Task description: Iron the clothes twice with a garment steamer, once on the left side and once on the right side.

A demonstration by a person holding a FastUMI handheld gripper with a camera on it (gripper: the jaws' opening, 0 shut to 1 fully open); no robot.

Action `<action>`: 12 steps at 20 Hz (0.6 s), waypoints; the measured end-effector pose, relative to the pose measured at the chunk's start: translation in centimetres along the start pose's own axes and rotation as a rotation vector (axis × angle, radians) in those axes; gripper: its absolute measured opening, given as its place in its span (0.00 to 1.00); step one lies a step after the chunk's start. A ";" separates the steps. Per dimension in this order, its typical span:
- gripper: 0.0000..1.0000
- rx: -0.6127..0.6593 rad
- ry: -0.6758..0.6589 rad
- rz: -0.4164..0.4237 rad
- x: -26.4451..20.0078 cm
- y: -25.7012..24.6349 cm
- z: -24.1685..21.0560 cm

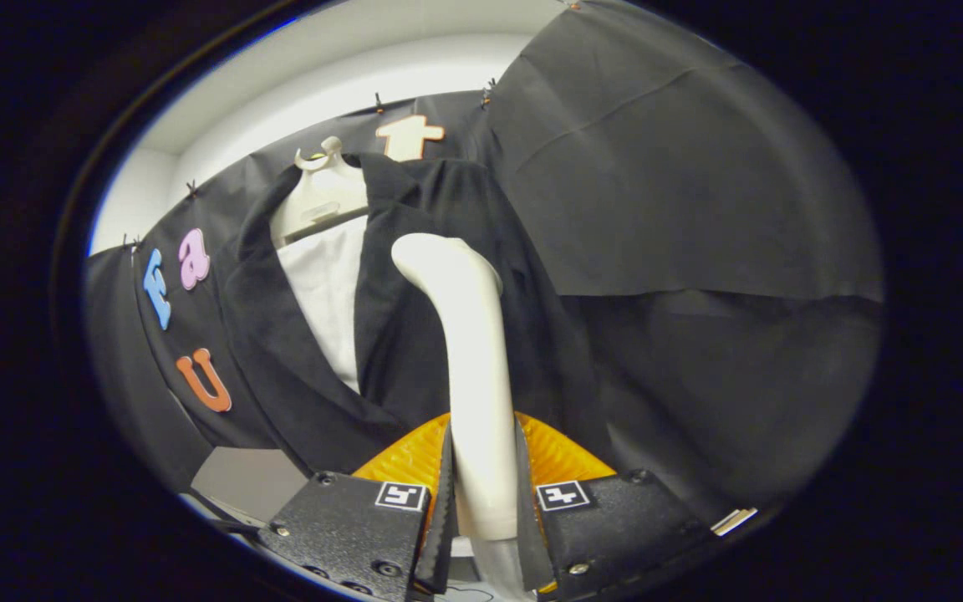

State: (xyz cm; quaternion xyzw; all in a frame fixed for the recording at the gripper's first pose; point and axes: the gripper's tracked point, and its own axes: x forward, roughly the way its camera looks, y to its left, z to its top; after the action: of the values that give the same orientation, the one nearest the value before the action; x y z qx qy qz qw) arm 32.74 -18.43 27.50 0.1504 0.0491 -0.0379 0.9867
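Clamping both fingers of the tool on the lower stem of the cream-white, smooth plastic garment steamer, handle seated between them. Rising beyond the fingers, curving at the rounded head toward the black, soft cloth garment, head close to or touching the fabric, cannot tell which. Hanging on a pale plastic hanger, open at the front over a white inner layer. Judging the steamer rigid, fairly light but top-heavy and slick, so best taken low on the stem as now, squarely, against twisting. Judging the garment limp and yielding, likely to swing or bunch under pressure; gentle strokes advised.
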 end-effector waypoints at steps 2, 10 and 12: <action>0.35 0.005 0.023 -0.015 -0.1 -0.5 -1.2; 0.35 -0.027 0.091 -0.054 -0.3 -0.9 -5.9; 0.35 -0.041 0.108 -0.060 -0.4 -0.8 -7.0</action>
State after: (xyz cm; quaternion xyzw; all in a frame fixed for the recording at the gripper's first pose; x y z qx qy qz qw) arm 31.64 -17.11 20.65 0.1306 0.1075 -0.0580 0.9839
